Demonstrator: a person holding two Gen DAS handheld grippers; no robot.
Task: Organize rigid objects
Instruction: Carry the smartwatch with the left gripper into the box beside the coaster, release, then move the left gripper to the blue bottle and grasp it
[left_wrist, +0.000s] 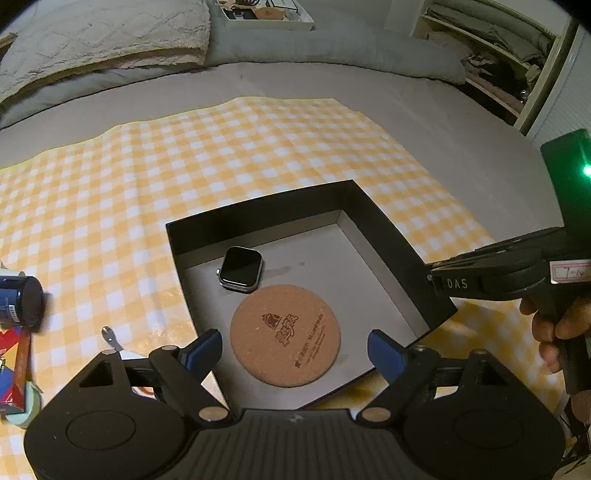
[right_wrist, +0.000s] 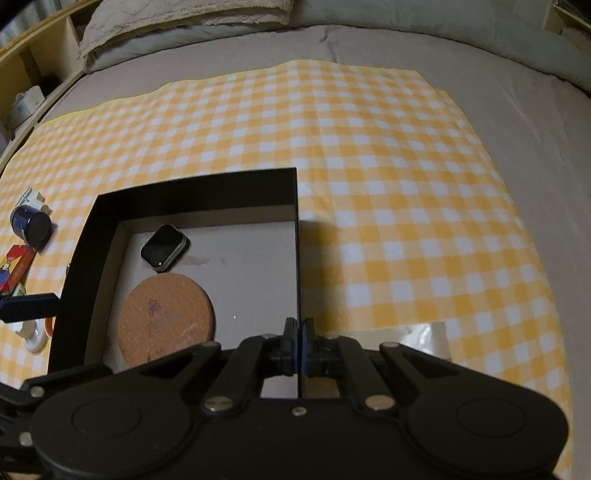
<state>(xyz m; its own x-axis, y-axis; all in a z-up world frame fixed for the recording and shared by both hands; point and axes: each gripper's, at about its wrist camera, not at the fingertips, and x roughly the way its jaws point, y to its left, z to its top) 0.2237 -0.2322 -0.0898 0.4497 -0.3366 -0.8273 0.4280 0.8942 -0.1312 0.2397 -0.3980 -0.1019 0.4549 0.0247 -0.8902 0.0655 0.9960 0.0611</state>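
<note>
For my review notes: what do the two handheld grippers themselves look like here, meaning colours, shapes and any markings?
Both are matte black plastic. The left gripper has a ribbed centre, two round discs, silver pivot pins and blue-padded fingers. The right gripper has the same discs, linkages and silver pins. Seen from the left wrist view, its body carries white "DAS" lettering, a handwritten pink-edged label and a green light.

You have a shallow black box (left_wrist: 384, 236) with a pale grey floor lying open on the yellow-checked cloth. Inside it a round cork coaster (left_wrist: 285, 335) lies flat, printed side up, near the box's near-left part. Just beyond it, close to touching its edge, a smartwatch body (left_wrist: 242, 268) without strap lies face up, dark screen showing, in the far-left corner (right_wrist: 162, 246). The rest of the box floor is bare.
</note>
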